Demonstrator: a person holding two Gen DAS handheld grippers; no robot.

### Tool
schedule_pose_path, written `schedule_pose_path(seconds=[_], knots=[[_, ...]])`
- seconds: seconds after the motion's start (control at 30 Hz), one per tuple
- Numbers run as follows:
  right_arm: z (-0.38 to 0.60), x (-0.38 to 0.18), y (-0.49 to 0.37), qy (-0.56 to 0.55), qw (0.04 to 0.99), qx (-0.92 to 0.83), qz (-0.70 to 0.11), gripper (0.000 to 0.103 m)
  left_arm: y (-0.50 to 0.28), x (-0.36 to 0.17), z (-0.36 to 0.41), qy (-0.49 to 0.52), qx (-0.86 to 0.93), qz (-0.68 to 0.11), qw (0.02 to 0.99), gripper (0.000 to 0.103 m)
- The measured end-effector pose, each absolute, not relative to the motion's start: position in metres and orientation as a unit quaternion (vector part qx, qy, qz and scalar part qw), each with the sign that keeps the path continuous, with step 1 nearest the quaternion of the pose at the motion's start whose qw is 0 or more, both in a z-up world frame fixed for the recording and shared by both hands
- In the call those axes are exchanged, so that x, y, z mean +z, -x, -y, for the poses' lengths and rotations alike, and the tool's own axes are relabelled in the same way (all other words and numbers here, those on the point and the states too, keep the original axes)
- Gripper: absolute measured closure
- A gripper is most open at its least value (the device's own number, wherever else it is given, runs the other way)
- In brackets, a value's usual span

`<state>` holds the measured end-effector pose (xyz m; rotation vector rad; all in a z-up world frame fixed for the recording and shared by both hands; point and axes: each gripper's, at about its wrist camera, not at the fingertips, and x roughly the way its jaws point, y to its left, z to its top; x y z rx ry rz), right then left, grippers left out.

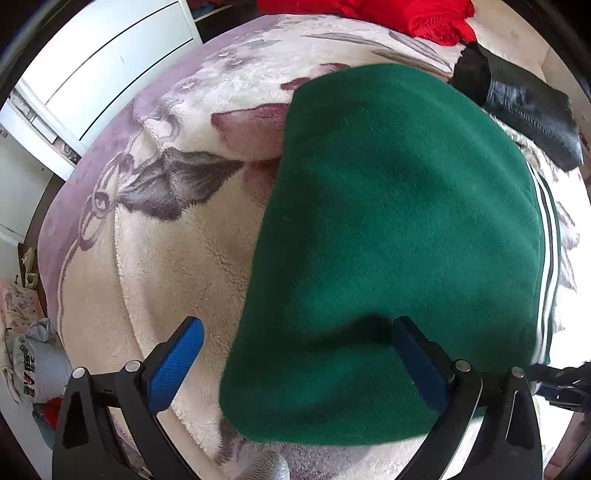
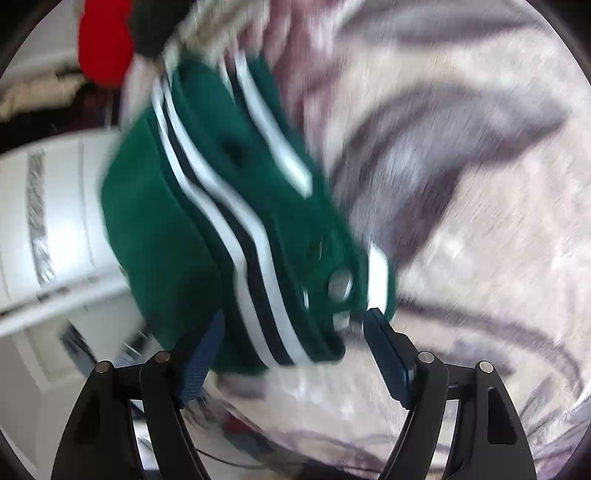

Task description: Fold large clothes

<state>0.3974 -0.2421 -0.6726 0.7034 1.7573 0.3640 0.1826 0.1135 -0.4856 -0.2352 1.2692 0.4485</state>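
Fingers of both the left gripper (image 1: pixel 295 363) and right gripper (image 2: pixel 293 352) stand released around the folded green jacket (image 1: pixel 399 236) on the fleece blanket (image 1: pixel 166 273), so its loose striped hem (image 2: pixel 251 258) could likely snag and unfold

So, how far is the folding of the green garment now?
Done, it seems: the green garment lies as a compact folded bundle on the fleece blanket, its striped trim stacked in layers. In hand: nothing is gripped; the left gripper is open, and the right gripper is open around the trim. Left: perhaps tidying, and the red garment and black garment behind look unfolded.
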Motion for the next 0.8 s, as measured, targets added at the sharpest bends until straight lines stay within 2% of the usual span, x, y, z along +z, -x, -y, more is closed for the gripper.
schedule_pose_path(seconds=[0.07,0.1,0.17,0.23,0.33,0.4,0.43,0.47,0.5,0.53,0.6,0.73,0.77,0.8], knots=[[0.245,-0.664,-0.389,-0.28,0.598,0.146,-0.736,0.086,-0.181,-0.487,-0.114,0.103,0.205,-0.591,0.773,0.0],[0.253,-0.657,-0.389,-0.273,0.619,0.134,-0.724,0.095,-0.18,-0.487,-0.115,0.102,0.204,-0.591,0.773,0.0],[0.272,-0.662,-0.387,-0.266,0.618,0.092,-0.734,0.103,-0.177,-0.483,-0.118,0.106,0.208,-0.589,0.773,0.0],[0.298,-0.681,-0.389,-0.249,0.598,0.044,-0.761,0.103,-0.176,-0.473,-0.126,0.125,0.21,-0.582,0.776,0.0],[0.317,-0.667,-0.405,-0.301,0.584,0.076,-0.75,0.102,-0.178,-0.448,-0.142,0.146,0.218,-0.555,0.79,0.0],[0.319,-0.64,-0.431,-0.292,0.605,0.096,-0.735,0.092,-0.184,-0.438,-0.152,0.147,0.225,-0.546,0.794,0.0],[0.317,-0.626,-0.446,-0.296,0.617,0.111,-0.721,0.063,-0.192,-0.435,-0.161,0.144,0.23,-0.543,0.795,0.0],[0.312,-0.612,-0.468,-0.305,0.633,0.13,-0.699,0.03,-0.199,-0.434,-0.168,0.143,0.232,-0.541,0.795,0.0],[0.308,-0.605,-0.481,-0.31,0.643,0.141,-0.686,0.021,-0.208,-0.433,-0.176,0.144,0.237,-0.537,0.797,0.0],[0.298,-0.597,-0.501,-0.309,0.656,0.159,-0.67,0.018,-0.219,-0.432,-0.185,0.145,0.24,-0.531,0.799,0.0],[0.263,-0.599,-0.54,-0.284,0.664,0.19,-0.665,0.018,-0.24,-0.436,-0.197,0.144,0.236,-0.531,0.801,0.0],[0.208,-0.643,-0.589,-0.293,0.628,0.191,-0.695,0.018,-0.293,-0.457,-0.208,0.124,0.219,-0.546,0.799,0.0],[0.191,-0.653,-0.601,-0.298,0.613,0.202,-0.703,0.024,-0.303,-0.461,-0.209,0.115,0.219,-0.549,0.798,0.0],[0.175,-0.656,-0.61,-0.274,0.619,0.206,-0.707,0.039,-0.31,-0.462,-0.208,0.104,0.22,-0.549,0.8,0.0]])
